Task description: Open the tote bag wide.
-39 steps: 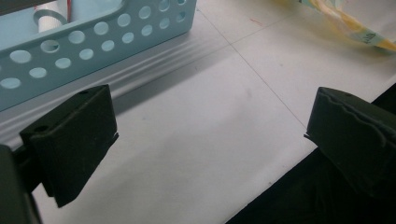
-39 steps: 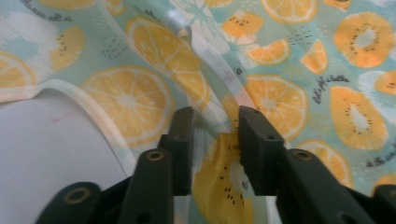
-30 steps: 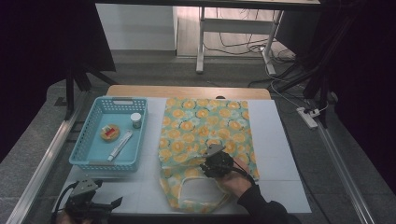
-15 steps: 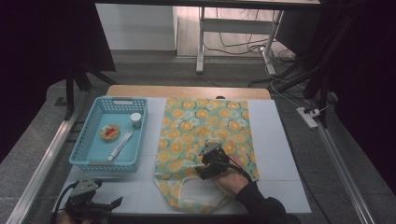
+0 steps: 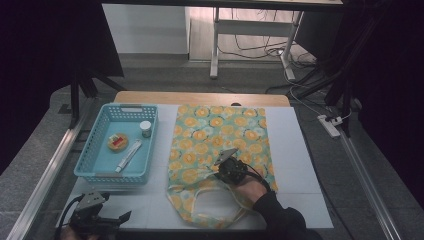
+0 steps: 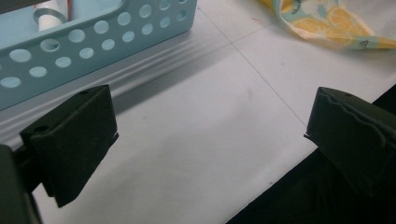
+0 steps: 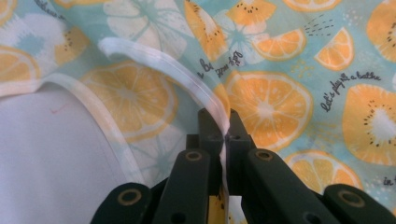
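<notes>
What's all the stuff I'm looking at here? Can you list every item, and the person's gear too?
fruit-print bag: one, teal with orange slices, flat on the table's middle, white-edged handles nearest the person
table: one, white top
basket: one, light blue, left of the bag
round tin: one, yellow and red, in the basket
small jar: one, white, in the basket's far right corner
tube: one, white, in the basket
left gripper: one, black, jaws open over the table's near left edge
right gripper: one, black, shut on the bag's white edge
</notes>
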